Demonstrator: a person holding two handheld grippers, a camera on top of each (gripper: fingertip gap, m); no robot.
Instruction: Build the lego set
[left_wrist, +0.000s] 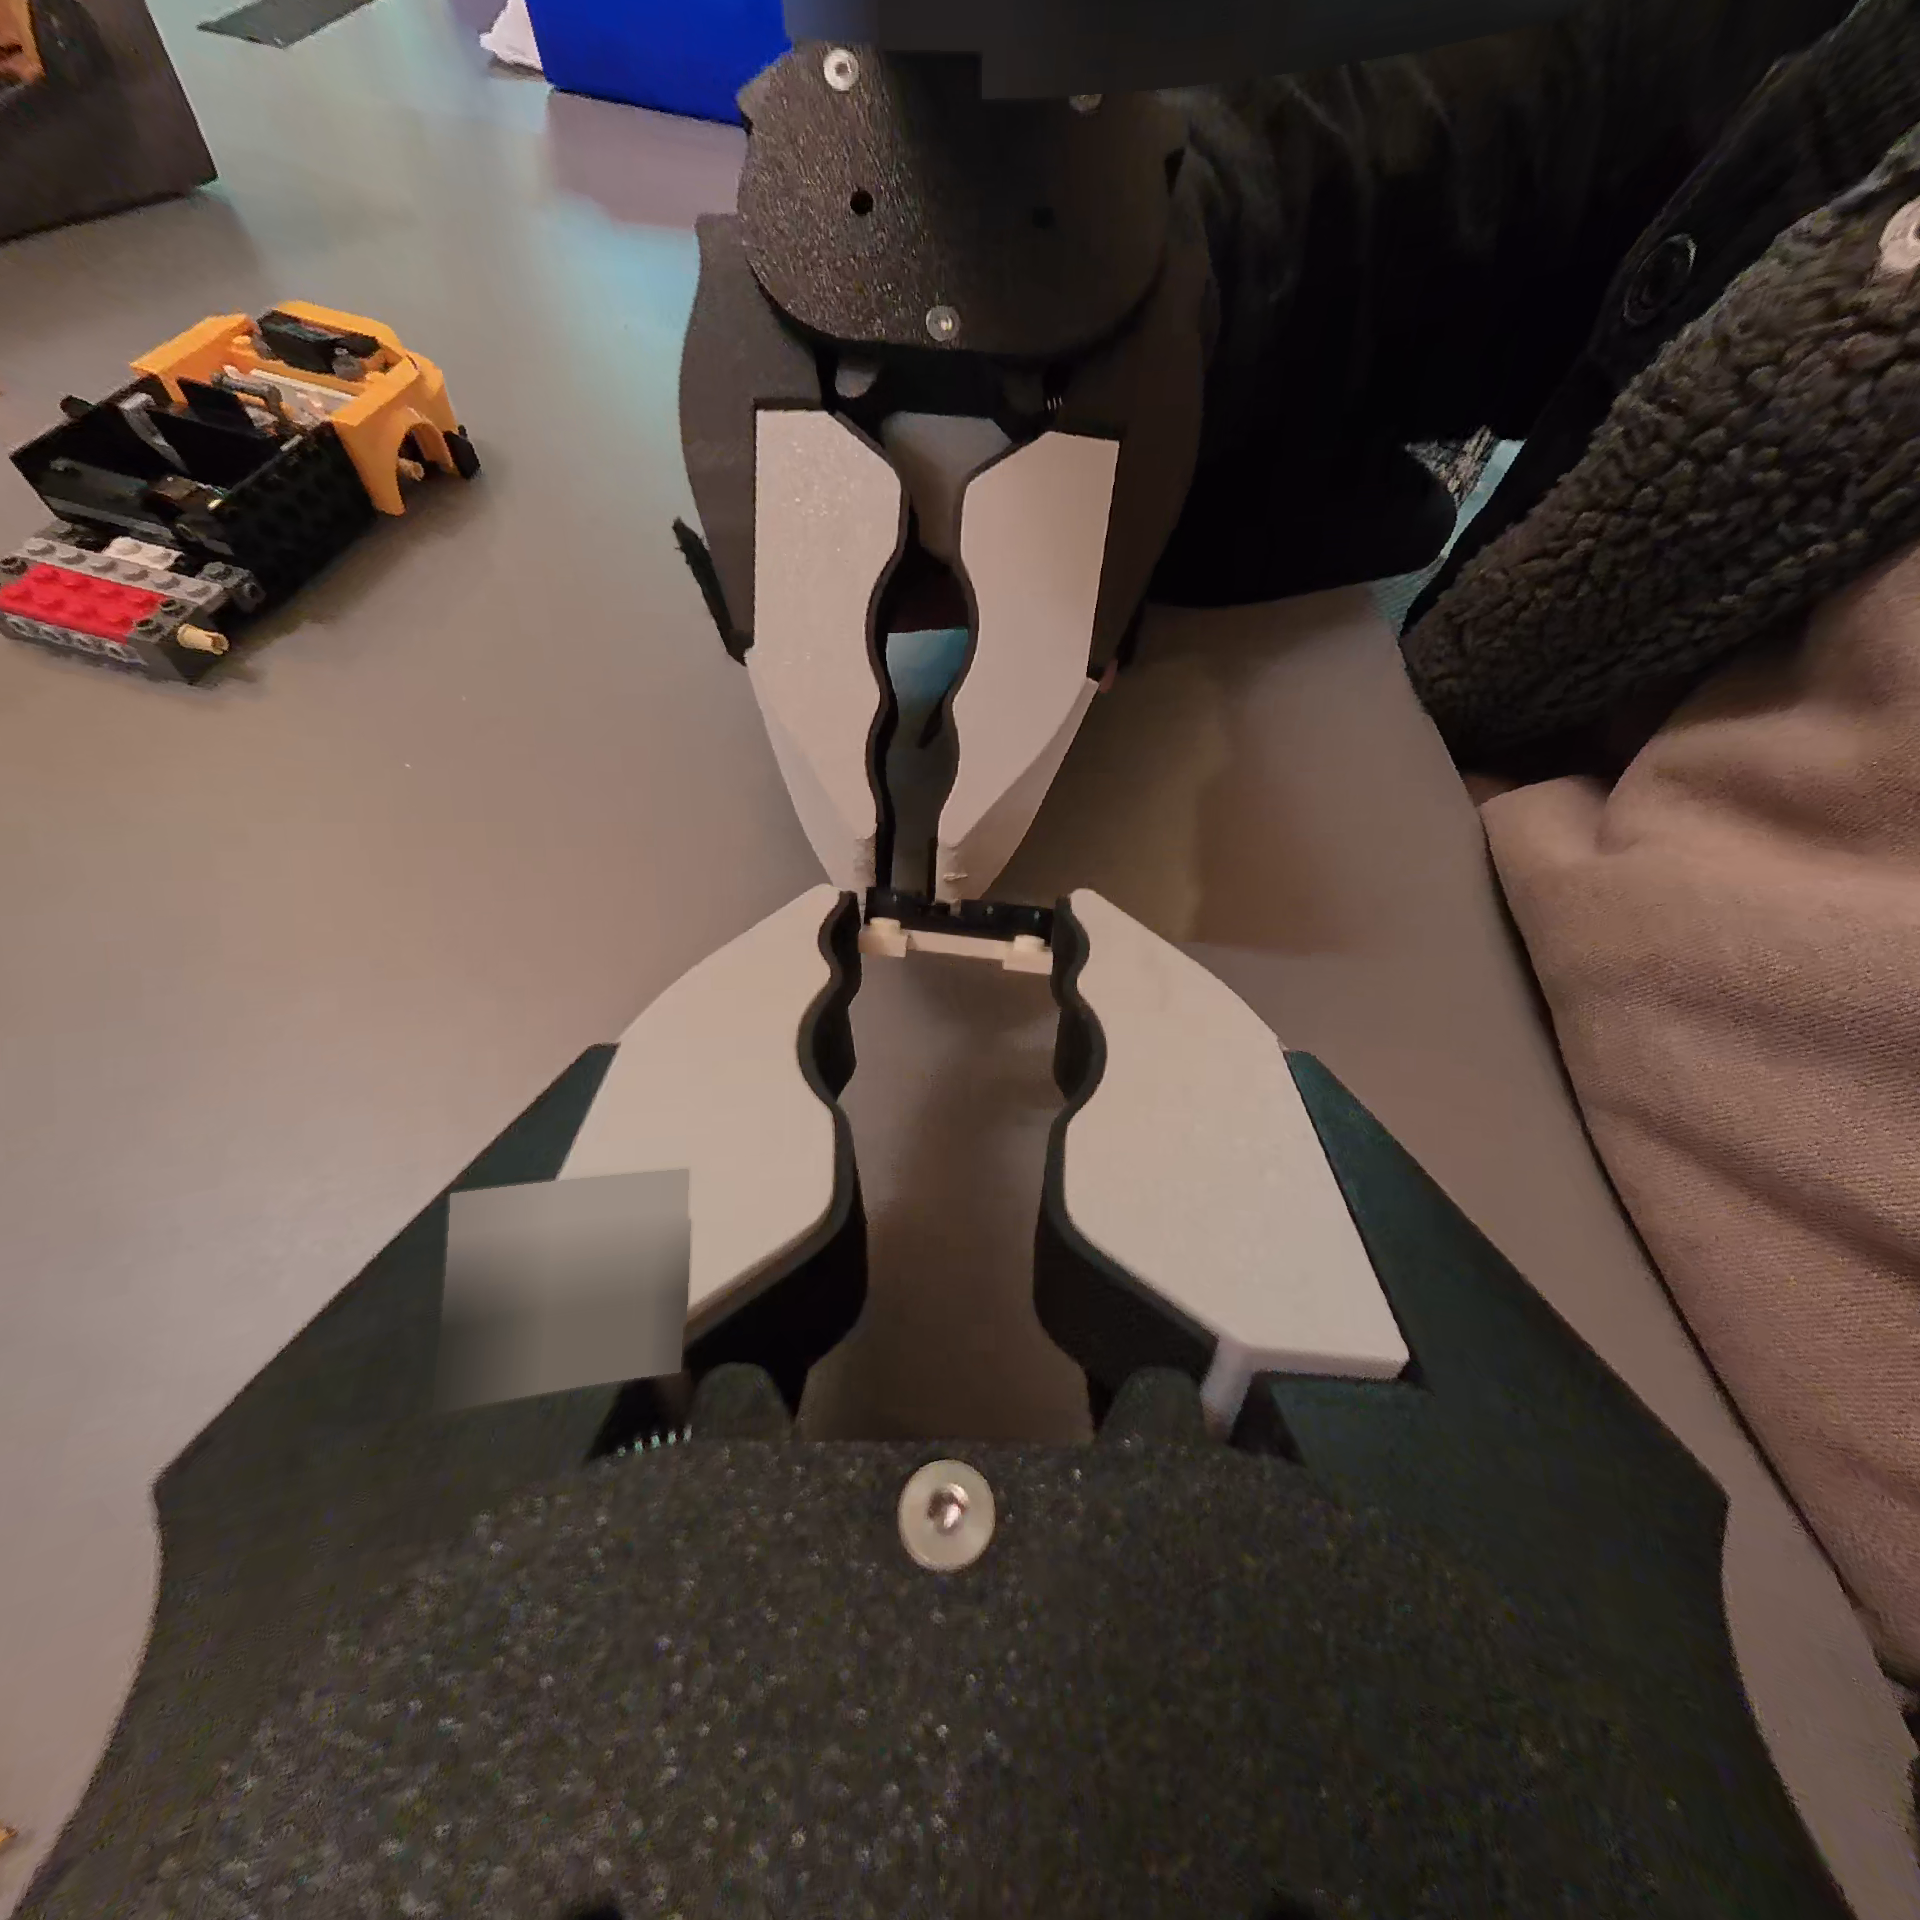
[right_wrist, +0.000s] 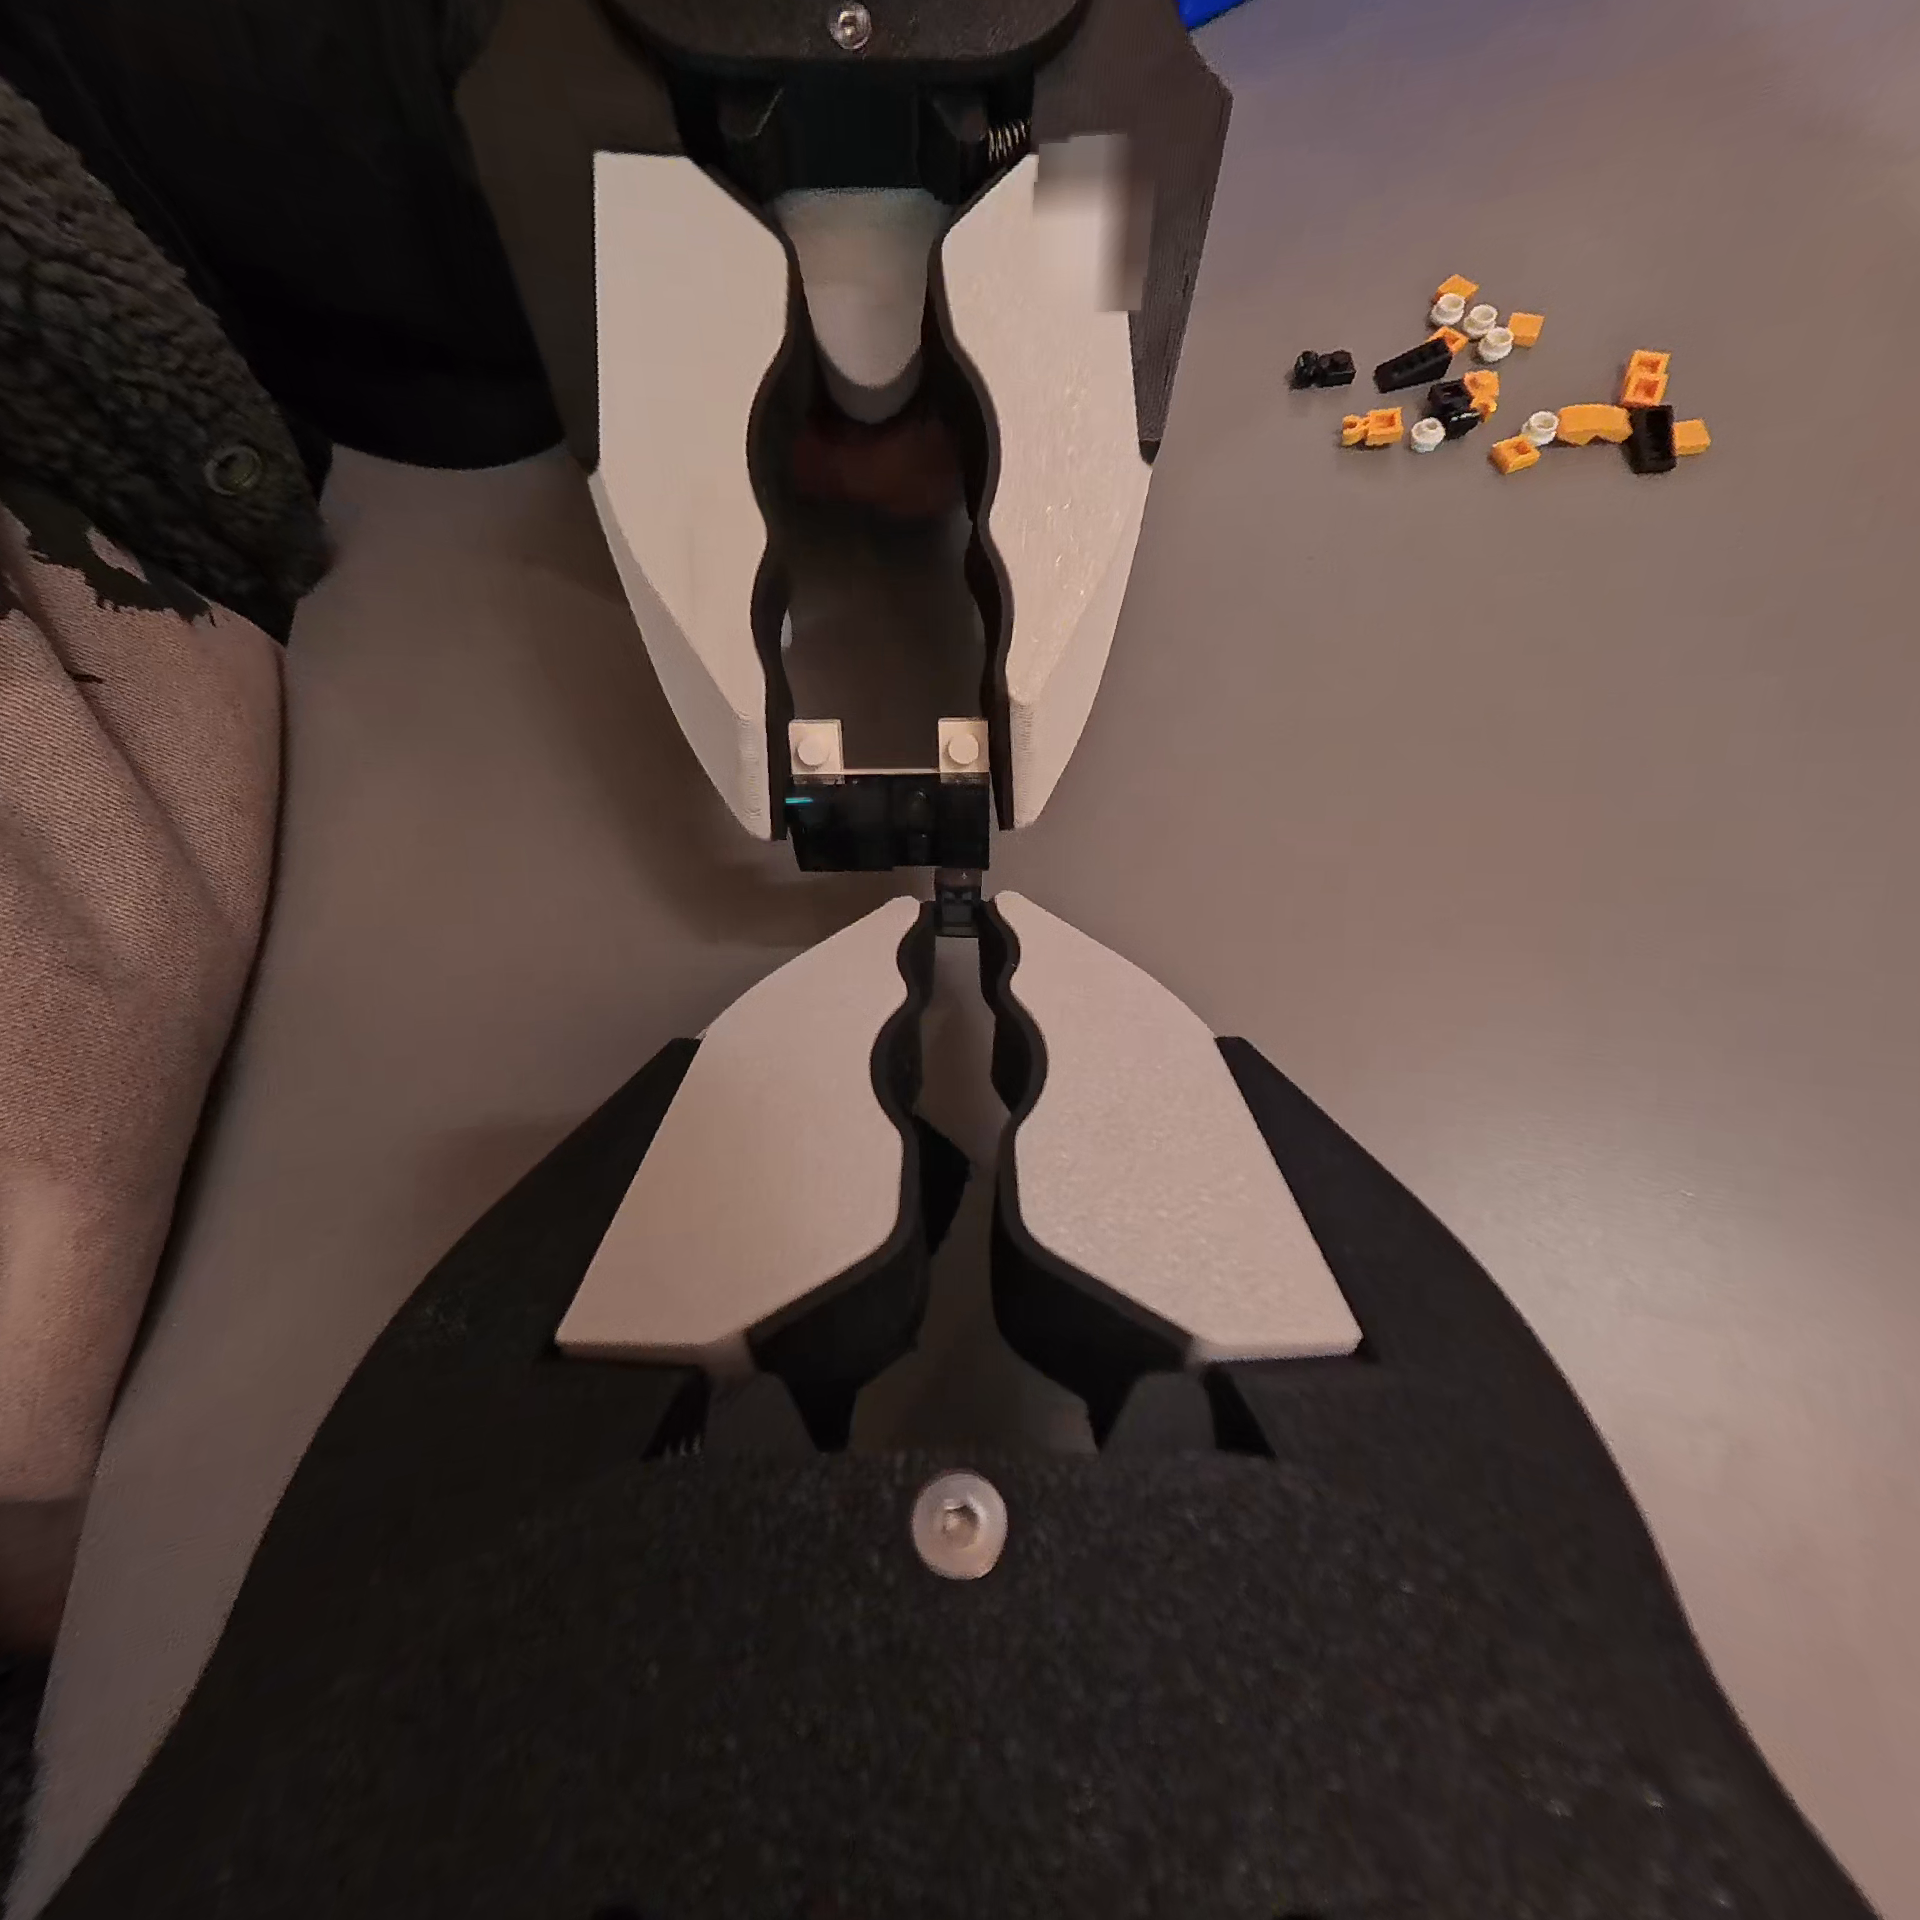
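Left wrist view | left tongs (left_wrist: 958, 920) pinching studded black-white subassembly (left_wrist: 956, 930) | right tongs (right_wrist: 958, 914) pinching tiny black piece (right_wrist: 956, 906)

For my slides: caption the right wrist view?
Right gripper presses a small black piece onto the left gripper's black-and-white subassembly.

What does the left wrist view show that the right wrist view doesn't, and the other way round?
Only the left wrist view shows the partly built orange and black model on the grey table, plus a blue object at the far edge.

Only the right wrist view shows the loose pile of orange, black and white pieces.

Both show the left tongs gripping a black and white subassembly, the right tongs pinching a small black piece against it, and the person's dark fleece sleeve.
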